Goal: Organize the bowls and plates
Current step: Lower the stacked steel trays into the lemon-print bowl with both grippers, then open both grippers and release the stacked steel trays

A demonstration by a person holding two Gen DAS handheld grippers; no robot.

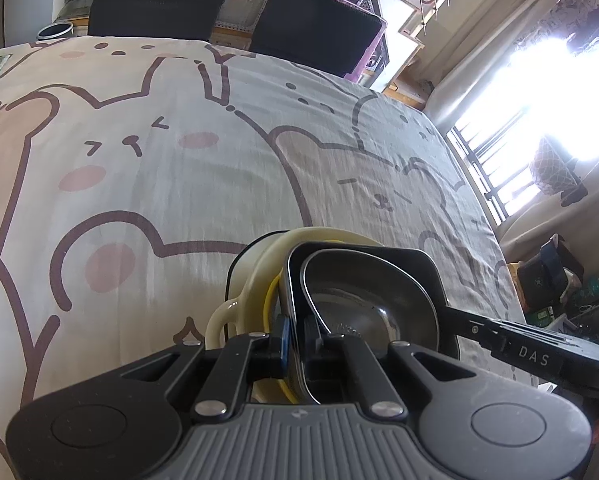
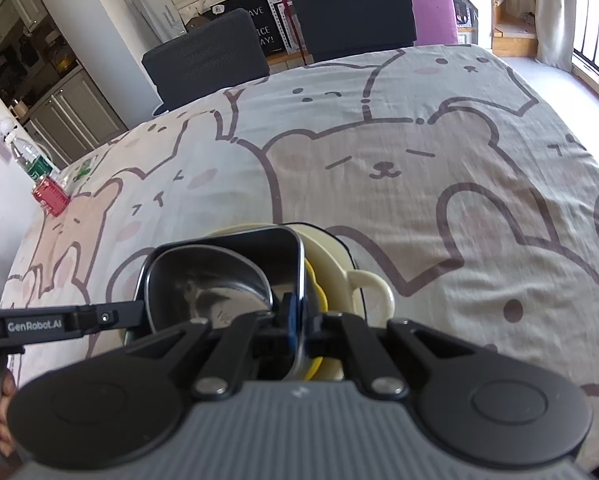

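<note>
Left wrist view: left gripper (image 1: pixel 293 340) clenched on the near-left rim of a dark metal rounded-square bowl (image 1: pixel 379 280), nested in a cream ceramic handled dish (image 1: pixel 235 276) with a yellow rim showing between. Stack sits near on the bear-print tablecloth (image 1: pixel 179 140). Right gripper (image 2: pixel 299 320) grips the same bowl's opposite rim. Two dark chairs (image 2: pixel 203 56) stand far.

The right gripper (image 2: pixel 297 326) was clamped on the black tray's (image 2: pixel 227 248) right rim. A steel bowl (image 2: pixel 211 284) was nested inside, above a cream dish (image 2: pixel 339 256). The left gripper (image 2: pixel 139 314) was seen at the tray's left wall.
</note>
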